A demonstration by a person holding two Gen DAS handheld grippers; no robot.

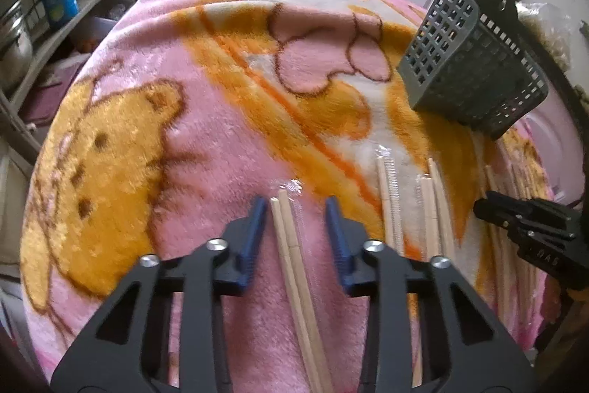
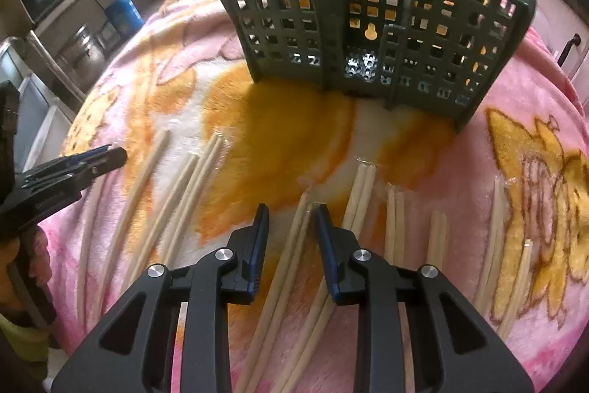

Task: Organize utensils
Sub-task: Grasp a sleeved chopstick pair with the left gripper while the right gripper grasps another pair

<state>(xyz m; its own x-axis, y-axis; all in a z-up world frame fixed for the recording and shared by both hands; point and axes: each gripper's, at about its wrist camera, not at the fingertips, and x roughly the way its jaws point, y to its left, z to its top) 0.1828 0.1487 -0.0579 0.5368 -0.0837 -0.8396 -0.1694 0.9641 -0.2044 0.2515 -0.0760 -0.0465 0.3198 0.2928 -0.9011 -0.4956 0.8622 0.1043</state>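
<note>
Straddling a wrapped pair of chopsticks (image 1: 291, 245), the left tool (image 1: 296, 209) sits wide open with nothing held, one blue finger on each side of the pair, well left of the gray basket (image 1: 475, 61). Pair lies flat on the pink blanket (image 1: 165, 135) covering the tabletop, tips pointing away from the camera. More wrapped pairs (image 1: 390, 205) lie between that pair and the basket, nearer the basket's front.

Right tool (image 2: 291, 209) also open, a bit narrower, empty. It's lined up over another pair (image 2: 294, 245) directly in front of the basket (image 2: 368, 17), the sticks running between the fingers but not pinched yet. Further pairs (image 2: 395, 227) spread to the right of that one, all short of the basket. Basket stands upright on the blanket (image 2: 533, 98); no chopsticks seen inside it, so the sorting looks barely begun.

Step in hand, as I read it: pick up. To do it well, drop low enough that both fingers clear the wrapper edge, close square across both sticks so the pair doesn't scissor apart, and grip near the middle so it doesn't tip. Soft pile may let the sticks sink, so press down slightly before closing. Then tilt the pair upright over the basket's open top before letting go.
</note>
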